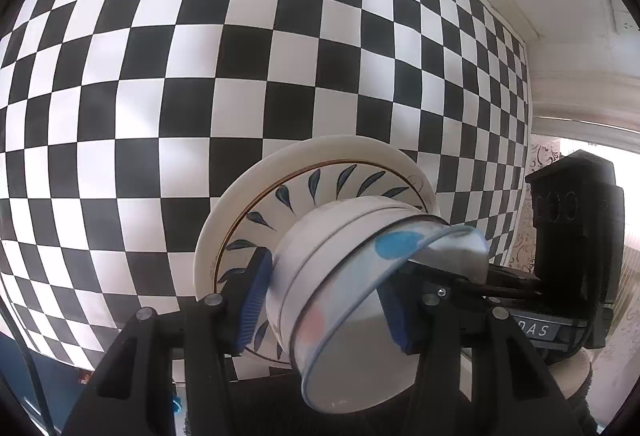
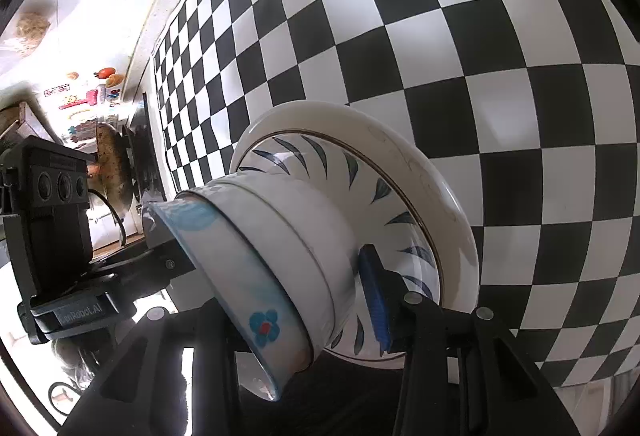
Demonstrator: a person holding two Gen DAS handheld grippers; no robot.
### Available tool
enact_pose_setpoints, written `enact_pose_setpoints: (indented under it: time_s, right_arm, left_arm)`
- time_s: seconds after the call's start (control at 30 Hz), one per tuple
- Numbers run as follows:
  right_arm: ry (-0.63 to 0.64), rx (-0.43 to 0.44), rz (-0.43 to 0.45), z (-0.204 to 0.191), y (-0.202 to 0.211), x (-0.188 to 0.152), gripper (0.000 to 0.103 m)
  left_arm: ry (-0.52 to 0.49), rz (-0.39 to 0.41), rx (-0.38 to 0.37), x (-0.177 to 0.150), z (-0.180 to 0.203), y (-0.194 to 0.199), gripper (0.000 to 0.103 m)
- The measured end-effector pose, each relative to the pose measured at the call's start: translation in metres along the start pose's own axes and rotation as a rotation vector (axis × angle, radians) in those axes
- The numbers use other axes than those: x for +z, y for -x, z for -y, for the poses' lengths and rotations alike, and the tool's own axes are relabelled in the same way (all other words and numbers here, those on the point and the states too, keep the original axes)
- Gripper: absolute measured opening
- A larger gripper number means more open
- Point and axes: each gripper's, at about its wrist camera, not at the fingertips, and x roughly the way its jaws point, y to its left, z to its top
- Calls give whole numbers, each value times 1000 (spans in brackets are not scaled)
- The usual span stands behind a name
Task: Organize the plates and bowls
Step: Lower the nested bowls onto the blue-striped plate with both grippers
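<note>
Blue-rimmed white ceramic bowl with a blue flower print (image 1: 352, 320) sits closest to the lens, tipped on its side between the fingers of the left tongs (image 1: 326, 300). It is nested in a second plain white ceramic bowl with a grooved band (image 1: 320, 236). Both rest on a white plate with dark blue leaf strokes and a thin gold ring (image 1: 320, 180), which in turn sits on a larger plain cream plate (image 1: 248, 176). So it's one stack: two plates under, two bowls on top.

Left tongs: blue ribbed pads (image 1: 256, 296) are pressed on either side of the bowl pair, clenched on it. Right tongs (image 2: 320, 296) come in from the opposite side; one blue pad (image 2: 378, 300) lies against the white bowl's outer wall, the other finger is hidden behind the flowered bowl, so it reads as clamped on the same pair. Each view shows the other tool's black body just beyond the bowls.

Stack location: directly ahead of both tongs, over a black-and-white chequered counter (image 1: 200, 56). Can't tell whether the bottom plate touches the counter or hangs just above it.

Progress, my read: sorting and nesting look finished, with plates by size and bowls together. No other loose crockery shows in either view. What's left looks like setting the stack down where it belongs and letting go with both tongs. Slip risk is the tilted bowls sliding off the glazed plate.
</note>
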Motion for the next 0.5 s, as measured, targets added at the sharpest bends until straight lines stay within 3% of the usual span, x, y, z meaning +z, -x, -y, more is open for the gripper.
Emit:
enact_pose_setpoints:
  time_s: [0.5]
  right_arm:
    - [-59,-39,-17,-4,0,-2,43]
  left_arm:
    - [45,-28,-21,-3,-9,-9,48]
